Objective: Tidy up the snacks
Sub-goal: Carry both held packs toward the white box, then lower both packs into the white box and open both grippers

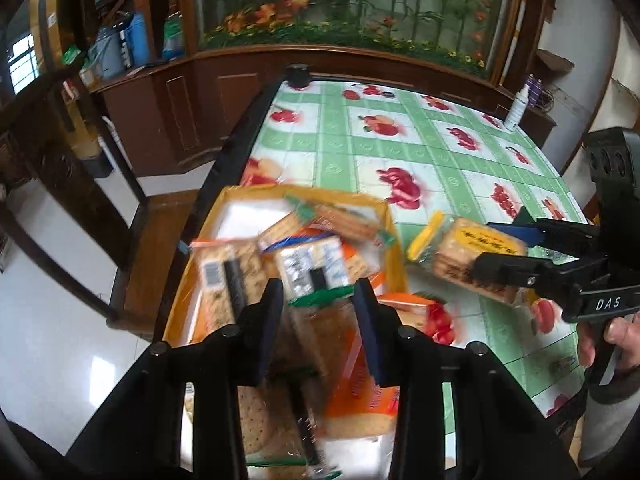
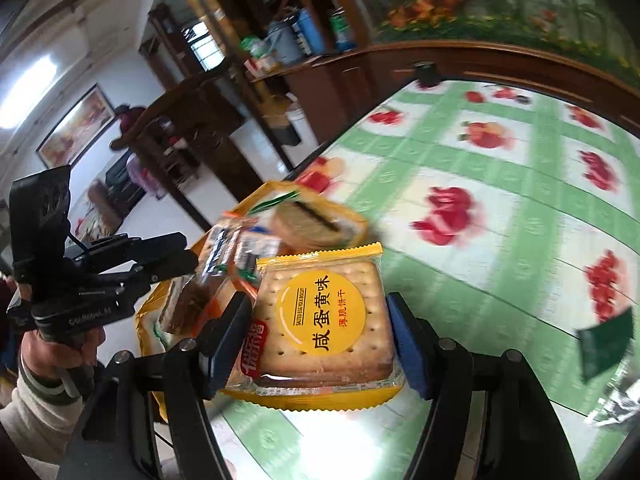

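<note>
Right claw (image 2: 320,344): clamped on a yellow cracker pack (image 2: 324,320), carried above the bench (image 2: 500,208) beside the yellow tray (image 1: 394,264). Left claw (image 1: 318,320): pinching a green-edged pack (image 1: 316,344) over the tray. Advice: lower each inside the rim before releasing.

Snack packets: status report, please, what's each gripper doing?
Right gripper clamps yellow cracker packet. Left gripper clamps green-edged packet over yellow tray. Nothing blocking.

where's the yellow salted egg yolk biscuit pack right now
The yellow-wrapped square biscuit pack sits clamped between the right gripper fingers, above the green fruit-print tablecloth, just right of the yellow snack tray.
</note>
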A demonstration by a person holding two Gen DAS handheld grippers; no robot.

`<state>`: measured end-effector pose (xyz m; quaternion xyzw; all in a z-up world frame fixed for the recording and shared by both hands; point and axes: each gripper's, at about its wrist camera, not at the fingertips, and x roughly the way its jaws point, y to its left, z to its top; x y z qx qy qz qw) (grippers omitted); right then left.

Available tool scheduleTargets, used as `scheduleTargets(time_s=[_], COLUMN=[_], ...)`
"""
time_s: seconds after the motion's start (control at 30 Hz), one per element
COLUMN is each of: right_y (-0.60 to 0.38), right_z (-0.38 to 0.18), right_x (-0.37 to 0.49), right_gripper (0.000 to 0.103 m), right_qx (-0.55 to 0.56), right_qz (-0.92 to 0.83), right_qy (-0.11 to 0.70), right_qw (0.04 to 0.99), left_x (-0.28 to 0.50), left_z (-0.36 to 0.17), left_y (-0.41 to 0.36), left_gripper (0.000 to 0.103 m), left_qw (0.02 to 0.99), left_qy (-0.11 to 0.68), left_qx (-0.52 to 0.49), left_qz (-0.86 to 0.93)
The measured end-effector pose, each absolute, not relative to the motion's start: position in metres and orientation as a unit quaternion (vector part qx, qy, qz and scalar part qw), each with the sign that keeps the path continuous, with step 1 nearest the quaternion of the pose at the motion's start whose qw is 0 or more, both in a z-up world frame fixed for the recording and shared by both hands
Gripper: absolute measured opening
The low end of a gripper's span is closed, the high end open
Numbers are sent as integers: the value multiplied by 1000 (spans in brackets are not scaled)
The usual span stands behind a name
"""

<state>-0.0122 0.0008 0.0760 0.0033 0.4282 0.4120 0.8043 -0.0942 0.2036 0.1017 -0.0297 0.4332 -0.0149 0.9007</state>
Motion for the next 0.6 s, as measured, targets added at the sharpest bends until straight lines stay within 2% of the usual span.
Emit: scheduleTargets(time_s=[0.33, 0.4, 0.43, 0.6], right_y=[68, 77, 82, 103], right_z=[69, 65, 64, 61], right_x=[-13, -10, -10, -13], right_gripper=[68, 68, 68, 68], right_qx=[-12, -6, -8, -14], right_qz=[434, 439, 439, 446], right_qy=[430, 437, 437, 438], right_qw=[791, 785, 785, 780], left_x=[-110, -111, -110, -108], left_z=[73, 70, 69, 63], left_y=[220, 221, 221, 226], left_gripper=[42, 59, 63, 71], left_qw=[892, 892, 893, 893], left_qy=[451, 449, 448, 447], left_qx=[-42, -39, -38, -39], left_qz=[10, 18, 20, 38])
